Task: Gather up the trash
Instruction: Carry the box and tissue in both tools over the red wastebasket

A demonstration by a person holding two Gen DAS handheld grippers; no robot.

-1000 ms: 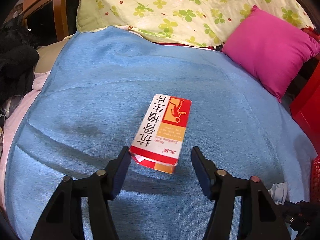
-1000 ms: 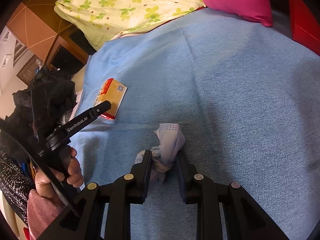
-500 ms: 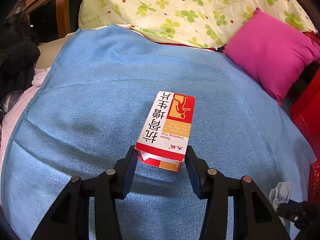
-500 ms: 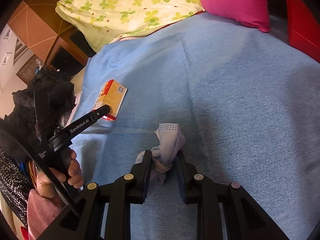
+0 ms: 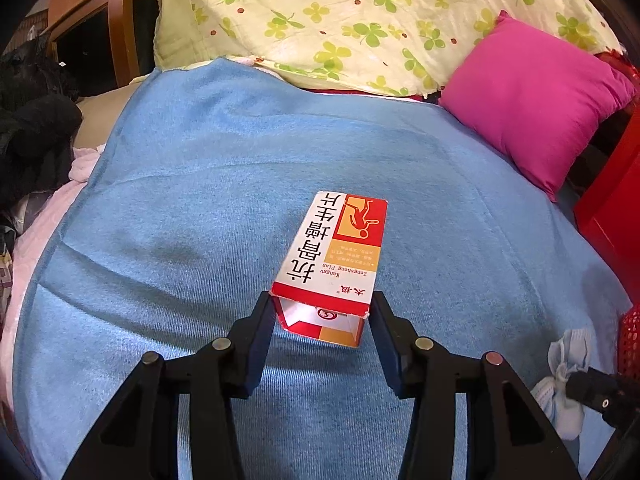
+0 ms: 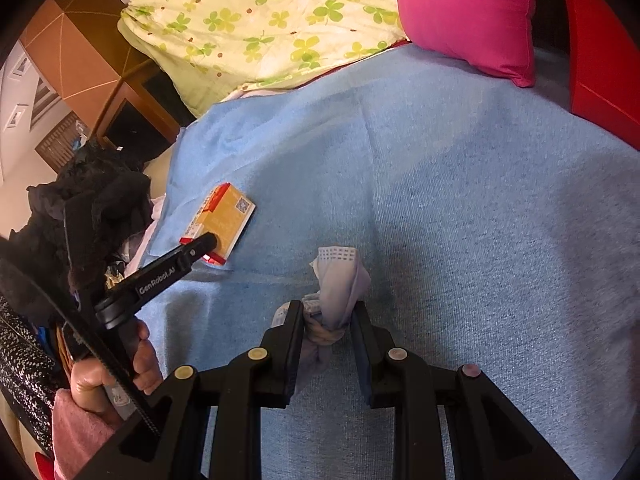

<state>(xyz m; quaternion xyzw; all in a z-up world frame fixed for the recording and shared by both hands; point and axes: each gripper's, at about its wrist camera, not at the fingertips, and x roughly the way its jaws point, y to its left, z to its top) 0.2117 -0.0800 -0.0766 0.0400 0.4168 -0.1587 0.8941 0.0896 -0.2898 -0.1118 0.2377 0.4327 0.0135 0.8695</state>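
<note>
A red, white and orange medicine box point(image 5: 340, 256) lies lengthwise on the blue blanket point(image 5: 180, 240), its torn open end toward me. My left gripper point(image 5: 322, 312) is shut on that open end, with both pads pressed on the box's sides. In the right wrist view the same box point(image 6: 224, 220) sits at the left, and one finger of the left gripper point(image 6: 200, 246) lies against it. My right gripper point(image 6: 326, 316) is shut on a crumpled pale blue face mask point(image 6: 340, 280), just above the blanket. The mask point(image 5: 560, 384) also shows at the lower right of the left wrist view.
A pink pillow point(image 5: 532, 112) and a clover-print quilt point(image 5: 360, 20) lie at the bed's head. A red object point(image 5: 612, 208) and a red mesh basket point(image 5: 632, 344) stand at the right. Dark clothes point(image 5: 28, 132) and a wooden cabinet point(image 5: 100, 20) are at the left. A hand point(image 6: 108, 376) holds the left gripper's handle.
My left gripper moved up to the box and its jaws closed onto the open end. The right gripper stayed still with the mask in it.
</note>
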